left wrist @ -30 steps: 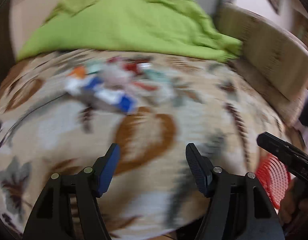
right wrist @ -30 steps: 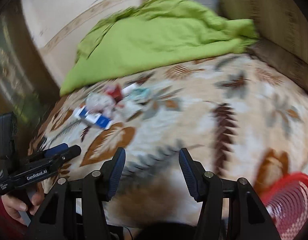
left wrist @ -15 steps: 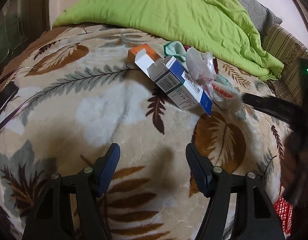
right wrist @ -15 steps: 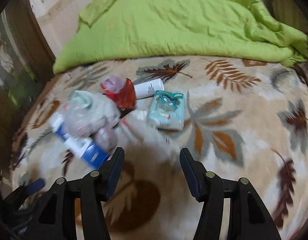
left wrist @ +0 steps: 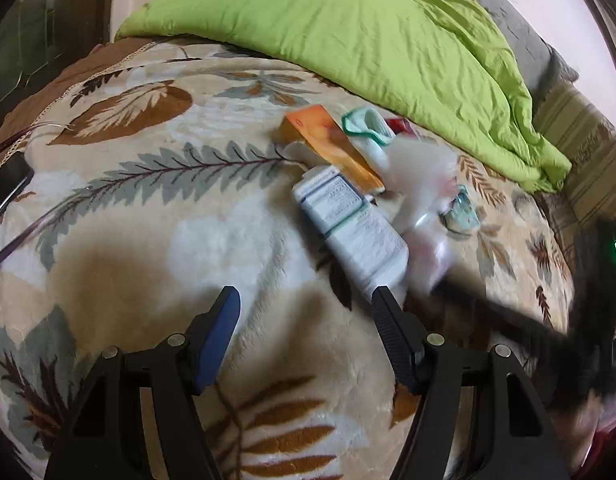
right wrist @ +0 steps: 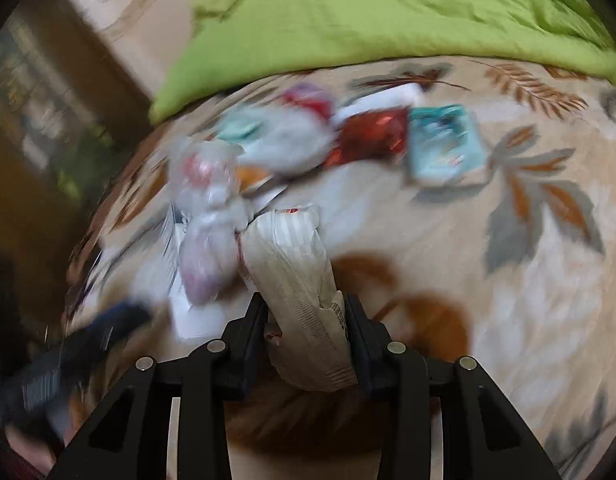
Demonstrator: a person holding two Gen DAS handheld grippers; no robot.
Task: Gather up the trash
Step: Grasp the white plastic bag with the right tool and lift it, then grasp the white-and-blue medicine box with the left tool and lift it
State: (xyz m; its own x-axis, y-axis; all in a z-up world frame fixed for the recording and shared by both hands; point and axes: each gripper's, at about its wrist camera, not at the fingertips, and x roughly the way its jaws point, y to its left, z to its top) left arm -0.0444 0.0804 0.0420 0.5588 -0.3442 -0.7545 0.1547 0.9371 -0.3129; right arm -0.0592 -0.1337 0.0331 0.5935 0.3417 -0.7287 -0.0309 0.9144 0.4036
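Note:
A heap of trash lies on a leaf-patterned blanket (left wrist: 148,240). In the left wrist view I see a white carton (left wrist: 347,232), an orange box (left wrist: 331,144), a teal-rimmed pale item (left wrist: 367,128) and a blurred clear plastic bag (left wrist: 419,172). My left gripper (left wrist: 306,316) is open just short of the white carton, with nothing between its fingers. My right gripper (right wrist: 308,320) is shut on a pale striped wrapper (right wrist: 292,256), and a blurred clear bag (right wrist: 208,216) sits against the wrapper's left side. Beyond lie a red foil wrapper (right wrist: 371,136), a teal packet (right wrist: 443,144) and a white tube (right wrist: 383,100).
A crumpled green quilt (left wrist: 367,40) covers the far side of the bed. A dark phone (left wrist: 8,188) lies at the blanket's left edge. The right gripper shows as a dark blur (left wrist: 547,320) at the right. A striped sofa back (left wrist: 579,148) stands far right.
My right gripper has dropped into the pile and shut on the pale striped wrapper. The white carton has rolled over, hiding its blue side. My left gripper has edged closer to the carton.

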